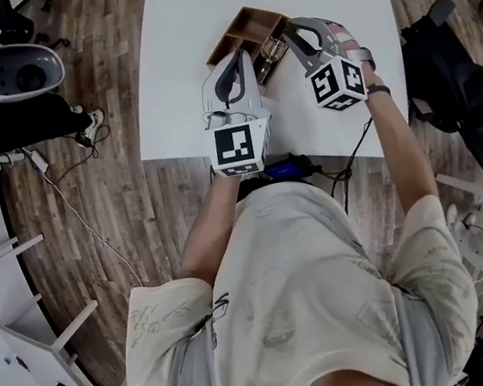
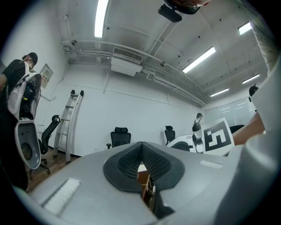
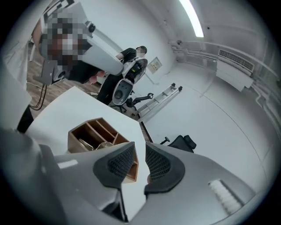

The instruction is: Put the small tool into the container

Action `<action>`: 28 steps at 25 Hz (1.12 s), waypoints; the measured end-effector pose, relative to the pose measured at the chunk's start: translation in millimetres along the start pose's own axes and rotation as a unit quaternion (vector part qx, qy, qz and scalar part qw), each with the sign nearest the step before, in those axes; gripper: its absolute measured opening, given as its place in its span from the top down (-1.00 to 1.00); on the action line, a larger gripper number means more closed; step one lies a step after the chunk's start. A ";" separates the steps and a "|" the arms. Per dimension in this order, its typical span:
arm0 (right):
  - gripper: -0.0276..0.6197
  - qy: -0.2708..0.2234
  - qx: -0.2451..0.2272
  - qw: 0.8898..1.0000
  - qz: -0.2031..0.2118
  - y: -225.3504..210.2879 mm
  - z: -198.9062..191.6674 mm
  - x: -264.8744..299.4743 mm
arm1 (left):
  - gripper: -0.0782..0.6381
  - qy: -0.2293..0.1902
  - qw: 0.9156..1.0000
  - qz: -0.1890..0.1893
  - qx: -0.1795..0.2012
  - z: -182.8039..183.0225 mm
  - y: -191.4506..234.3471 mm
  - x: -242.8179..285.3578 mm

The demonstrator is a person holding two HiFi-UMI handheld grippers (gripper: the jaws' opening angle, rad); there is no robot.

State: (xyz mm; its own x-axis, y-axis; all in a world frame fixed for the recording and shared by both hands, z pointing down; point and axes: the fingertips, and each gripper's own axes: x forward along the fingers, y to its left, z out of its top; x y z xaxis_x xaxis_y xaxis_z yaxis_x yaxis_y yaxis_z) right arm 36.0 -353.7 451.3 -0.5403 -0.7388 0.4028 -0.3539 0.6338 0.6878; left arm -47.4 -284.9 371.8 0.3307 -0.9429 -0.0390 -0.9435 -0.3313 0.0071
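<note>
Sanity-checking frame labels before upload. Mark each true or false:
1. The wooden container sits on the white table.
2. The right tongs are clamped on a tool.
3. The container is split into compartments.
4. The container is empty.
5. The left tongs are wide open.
1. True. The wooden container stands on the white table.
2. False. The right tongs have their pads apart with nothing between them.
3. True. Dividers split it into several compartments.
4. False. Metal pieces lie in one compartment.
5. False. The left tongs have their pads meeting at the tips.
</note>
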 end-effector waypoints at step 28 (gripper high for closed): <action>0.67 -0.087 0.278 0.952 -0.092 -27.3 35.4 -36.5 | 0.75 -0.008 1.000 -0.010 0.007 12.9 12.2 13.5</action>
State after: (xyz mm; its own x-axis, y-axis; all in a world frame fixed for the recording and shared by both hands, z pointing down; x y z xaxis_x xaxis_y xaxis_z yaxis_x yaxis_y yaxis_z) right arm 38.4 -335.9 396.4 -0.5323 -0.8300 0.1667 -0.7779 0.5572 0.2904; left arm -54.7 -301.3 358.4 0.3486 -0.9357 -0.0543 -0.9372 -0.3487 -0.0082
